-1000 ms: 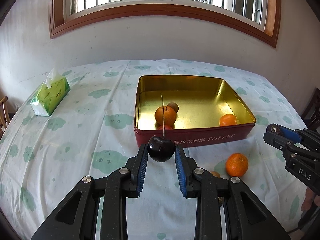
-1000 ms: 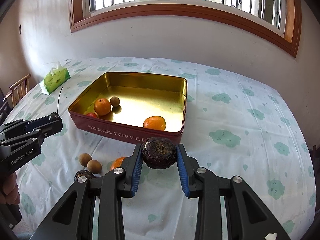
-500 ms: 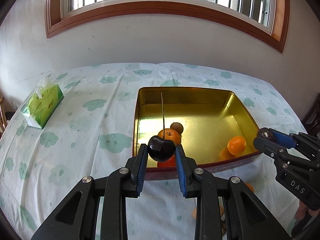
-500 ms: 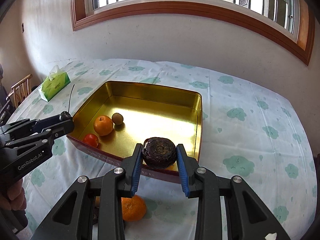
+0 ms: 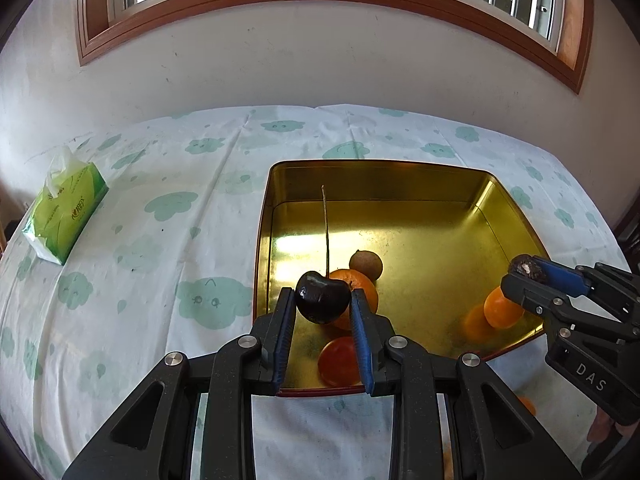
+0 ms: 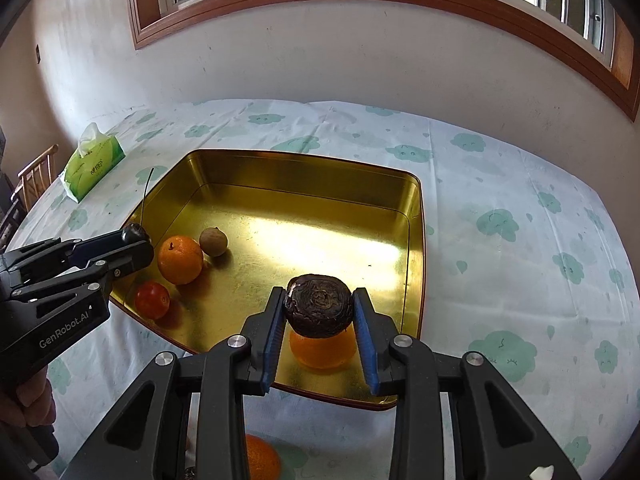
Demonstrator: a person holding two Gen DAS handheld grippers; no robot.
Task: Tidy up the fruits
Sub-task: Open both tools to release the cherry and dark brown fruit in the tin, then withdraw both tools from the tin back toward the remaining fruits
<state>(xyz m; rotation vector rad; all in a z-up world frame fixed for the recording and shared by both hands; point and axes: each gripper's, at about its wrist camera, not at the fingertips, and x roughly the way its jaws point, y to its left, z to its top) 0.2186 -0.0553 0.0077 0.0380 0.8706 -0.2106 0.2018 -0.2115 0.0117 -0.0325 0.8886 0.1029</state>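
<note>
Dark glossy long-stemmed cherry (image 5: 322,298); wrinkled brown-black round fruit (image 6: 319,311).

Both claws are in over the tin now!

The left claw (image 5: 323,309) has carried its dark cherry (image 5: 322,297) from short of the tin's (image 5: 380,174) near wall to above the fruit inside, and the right claw (image 6: 319,318) has brought its wrinkled dark fruit (image 6: 319,305) over the tin's near corner, above an orange (image 6: 322,350).

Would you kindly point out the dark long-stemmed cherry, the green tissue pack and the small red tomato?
dark long-stemmed cherry (image 5: 322,298), left wrist view, glossy body.
green tissue pack (image 5: 66,212), left wrist view, top face.
small red tomato (image 6: 151,300), right wrist view, centre.
</note>
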